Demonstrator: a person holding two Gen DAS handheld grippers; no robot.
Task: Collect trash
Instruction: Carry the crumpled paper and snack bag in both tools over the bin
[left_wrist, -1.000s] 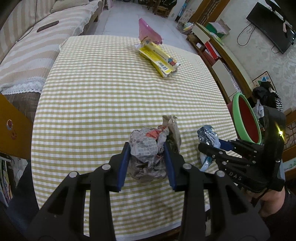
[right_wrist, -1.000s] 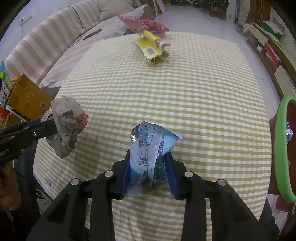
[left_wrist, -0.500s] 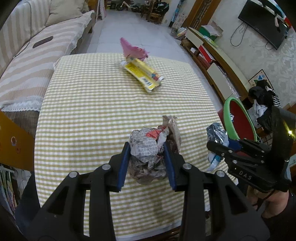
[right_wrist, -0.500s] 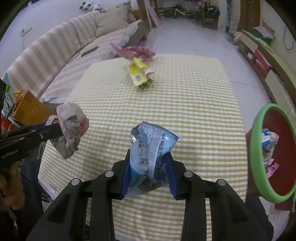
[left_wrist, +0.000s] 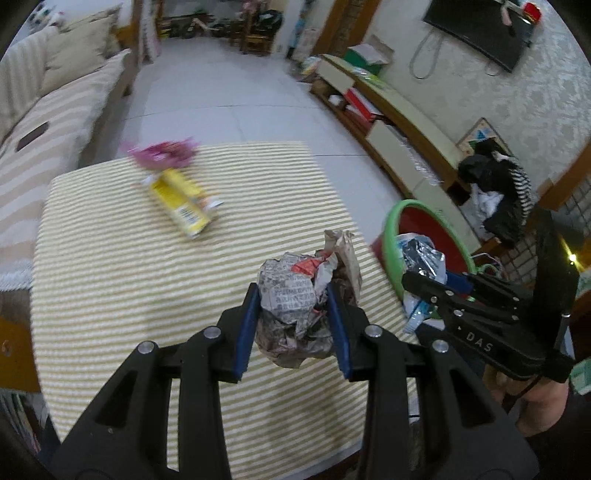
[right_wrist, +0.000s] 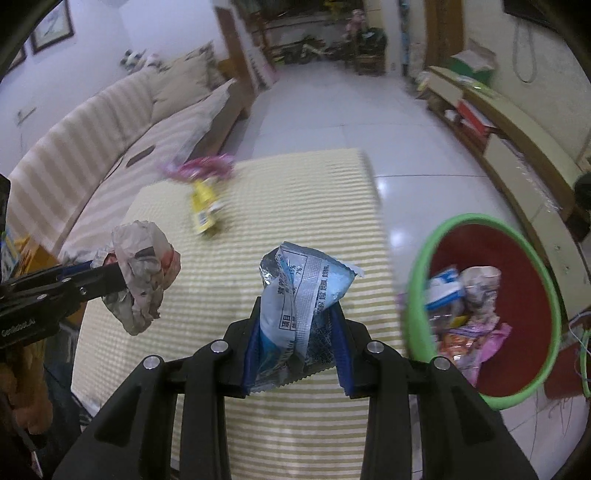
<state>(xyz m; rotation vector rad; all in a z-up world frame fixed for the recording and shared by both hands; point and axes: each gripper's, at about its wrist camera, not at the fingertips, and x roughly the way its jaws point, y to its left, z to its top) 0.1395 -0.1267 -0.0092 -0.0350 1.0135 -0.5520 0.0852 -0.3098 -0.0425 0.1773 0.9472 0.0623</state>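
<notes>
My left gripper (left_wrist: 293, 325) is shut on a crumpled newspaper ball (left_wrist: 299, 306), held above the near part of the checked tablecloth (left_wrist: 129, 280). My right gripper (right_wrist: 295, 343) is shut on a crumpled blue and silver wrapper (right_wrist: 301, 291), held over the table's right edge. Each gripper shows in the other's view: the right one with its wrapper (left_wrist: 424, 258), the left one with its paper ball (right_wrist: 142, 273). A red bin with a green rim (right_wrist: 417, 280) stands on the floor to the right, with several wrappers inside. A yellow packet (left_wrist: 183, 210) and a pink wrapper (left_wrist: 162, 151) lie at the table's far side.
A striped sofa (left_wrist: 40, 122) runs along the left of the table. A low TV cabinet (left_wrist: 391, 118) lines the right wall, with dark clothes (left_wrist: 498, 192) piled beside it. White tiled floor (right_wrist: 332, 110) lies beyond the table. A person's hand (left_wrist: 535, 398) holds the right gripper.
Both grippers have risen and swung right with their trash still clamped. The table has dropped away below, and the red bin's inside has come into the right wrist view.
</notes>
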